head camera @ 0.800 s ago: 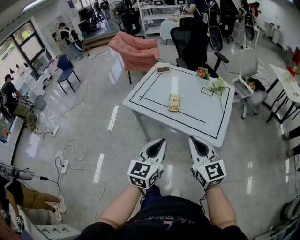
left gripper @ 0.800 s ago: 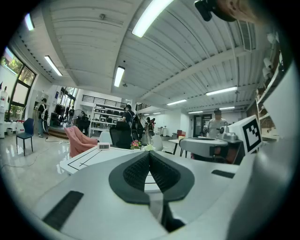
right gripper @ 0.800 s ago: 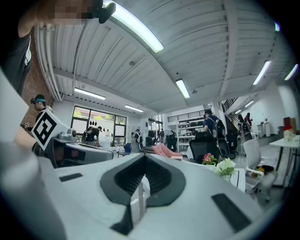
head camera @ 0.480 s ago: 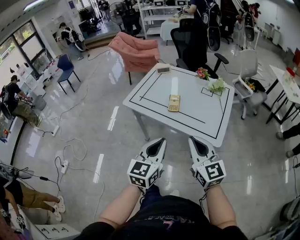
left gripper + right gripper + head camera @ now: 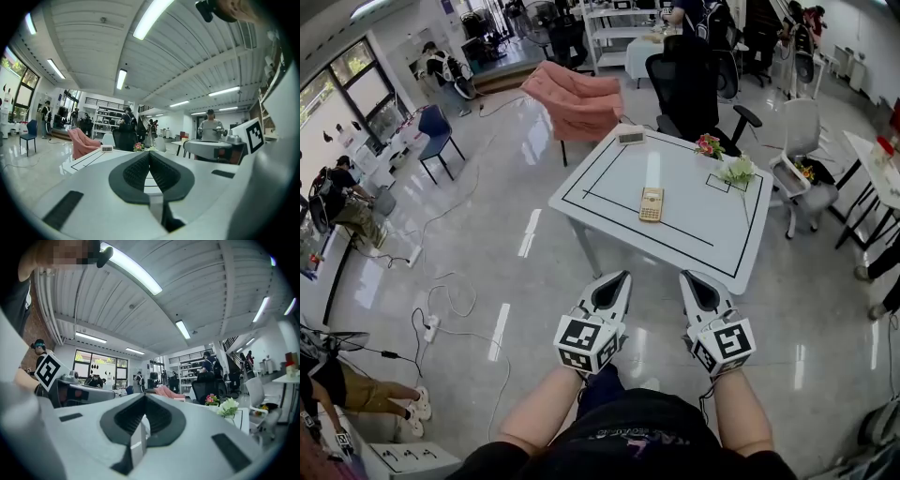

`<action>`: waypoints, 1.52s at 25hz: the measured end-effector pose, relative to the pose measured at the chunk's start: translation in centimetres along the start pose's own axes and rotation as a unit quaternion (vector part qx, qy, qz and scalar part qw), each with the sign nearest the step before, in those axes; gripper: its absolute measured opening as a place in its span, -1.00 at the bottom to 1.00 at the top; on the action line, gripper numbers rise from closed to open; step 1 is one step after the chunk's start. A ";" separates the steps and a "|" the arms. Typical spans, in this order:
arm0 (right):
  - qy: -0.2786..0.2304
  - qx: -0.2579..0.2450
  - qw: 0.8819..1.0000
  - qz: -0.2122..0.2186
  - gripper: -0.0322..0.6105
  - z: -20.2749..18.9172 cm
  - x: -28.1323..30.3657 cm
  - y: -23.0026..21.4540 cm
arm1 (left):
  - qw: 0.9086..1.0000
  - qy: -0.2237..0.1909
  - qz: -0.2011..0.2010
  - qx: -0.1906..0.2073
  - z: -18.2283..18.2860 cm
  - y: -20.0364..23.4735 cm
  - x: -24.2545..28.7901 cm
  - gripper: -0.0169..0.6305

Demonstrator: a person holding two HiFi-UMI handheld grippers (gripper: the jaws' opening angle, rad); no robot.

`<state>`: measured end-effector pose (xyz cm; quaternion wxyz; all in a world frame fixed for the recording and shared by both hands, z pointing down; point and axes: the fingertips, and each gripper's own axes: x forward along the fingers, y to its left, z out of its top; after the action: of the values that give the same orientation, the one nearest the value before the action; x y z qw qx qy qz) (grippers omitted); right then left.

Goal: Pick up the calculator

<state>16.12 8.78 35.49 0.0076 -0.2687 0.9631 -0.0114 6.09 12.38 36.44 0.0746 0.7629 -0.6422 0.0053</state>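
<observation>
A tan calculator [image 5: 651, 203] lies flat near the middle of the white table [image 5: 609, 169], inside its black outline. My left gripper [image 5: 617, 280] and right gripper [image 5: 691, 279] hang side by side over the floor, short of the table's near edge, both pointing toward it. Each has its jaws pressed together with nothing between them. In the left gripper view the shut gripper [image 5: 149, 153] fills the lower frame and the table [image 5: 91, 158] shows beyond it. The right gripper view shows the right gripper [image 5: 144, 397] likewise shut; the calculator is hidden in both gripper views.
On the table's far side stand a small white device [image 5: 629, 138] and two flower bunches [image 5: 735, 170]. A pink armchair [image 5: 577, 97] and black office chair [image 5: 694, 86] stand behind it, a white chair [image 5: 802, 159] at right. Cables and a power strip [image 5: 430, 329] lie on the floor at left.
The view has shifted slightly nearer to the table and a little to the right; both grippers sit a bit higher in the frame. Both stay shut.
</observation>
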 end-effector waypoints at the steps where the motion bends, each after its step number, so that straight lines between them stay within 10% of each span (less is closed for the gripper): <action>1: 0.001 0.001 1.000 -0.001 -0.89 -0.1 0.2 0.0 | 1.000 0.001 0.002 -0.001 -0.1 0.2 0.0 -0.95; 9: 0.013 0.015 1.000 0.009 -0.82 -1.1 2.7 -0.7 | 1.000 0.008 -0.011 -0.022 -0.6 1.9 1.3 -0.61; 13: 0.020 0.022 1.000 -0.007 -0.08 -1.8 5.0 -1.8 | 0.999 0.016 -0.031 -0.017 -0.9 3.3 2.9 0.02; 15: 0.023 0.026 0.999 -0.024 -0.02 -2.2 6.4 -2.9 | 0.999 0.024 -0.037 -0.010 -1.3 4.3 4.0 0.12; 38: 0.073 0.050 0.985 -0.150 -0.02 -3.9 24.5 -9.0 | 0.984 0.063 -0.165 -0.023 0.6 19.9 16.8 0.15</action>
<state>-0.24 -11.50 39.45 -0.0510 -0.4077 0.9082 -0.0798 -10.57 -7.43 39.71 0.1327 0.8544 -0.5017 0.0262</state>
